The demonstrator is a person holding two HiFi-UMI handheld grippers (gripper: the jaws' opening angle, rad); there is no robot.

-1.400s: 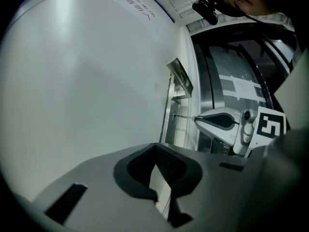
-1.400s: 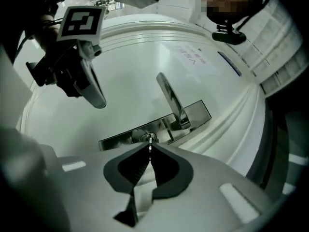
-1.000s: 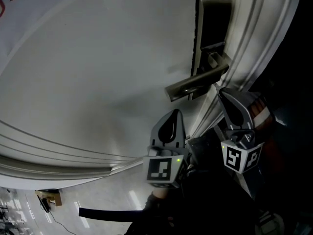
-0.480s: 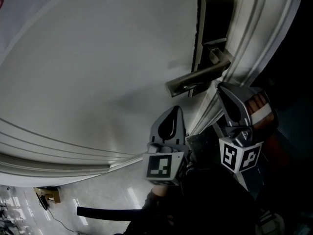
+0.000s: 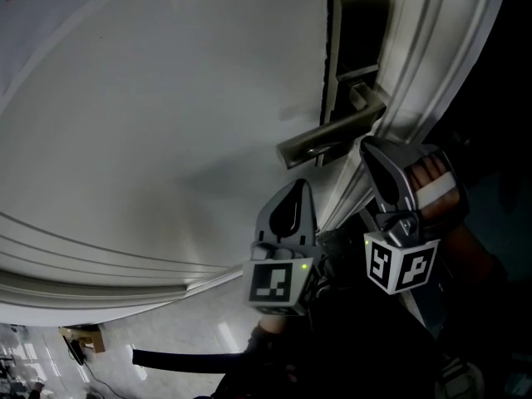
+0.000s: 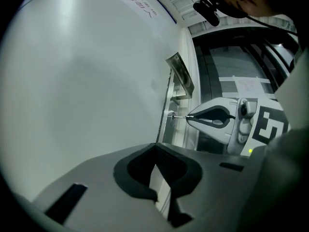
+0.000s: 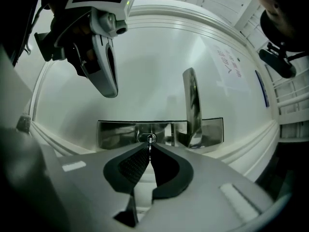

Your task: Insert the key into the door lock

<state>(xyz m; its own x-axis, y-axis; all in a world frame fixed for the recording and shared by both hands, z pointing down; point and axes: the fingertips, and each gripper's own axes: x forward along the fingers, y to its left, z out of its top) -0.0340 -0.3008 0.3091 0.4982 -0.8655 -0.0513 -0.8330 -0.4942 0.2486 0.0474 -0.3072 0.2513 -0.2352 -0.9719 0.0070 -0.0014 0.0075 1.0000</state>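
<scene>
White paint covers the door [image 5: 166, 123], which carries a brushed metal lock plate [image 5: 353, 40] with a lever handle [image 5: 324, 140] at its right edge. A few lines of writing [image 6: 137, 4] sit far up the door, too small to read. The only other print is the black-and-white square markers on the two cubes [image 5: 399, 264].

The right tool [image 7: 148, 151] is clamped narrow on a thin key [image 6: 178, 116], whose tip sits at the round keyhole [image 7: 147, 138] in the plate, left of the lever in that tool's view. The left tool [image 6: 155, 148] hangs near the door, left of the right one, its jaws together on nothing.

Compared with a second ago, the right tool stands slightly closer to the lever, and the left one has barely shifted.
</scene>
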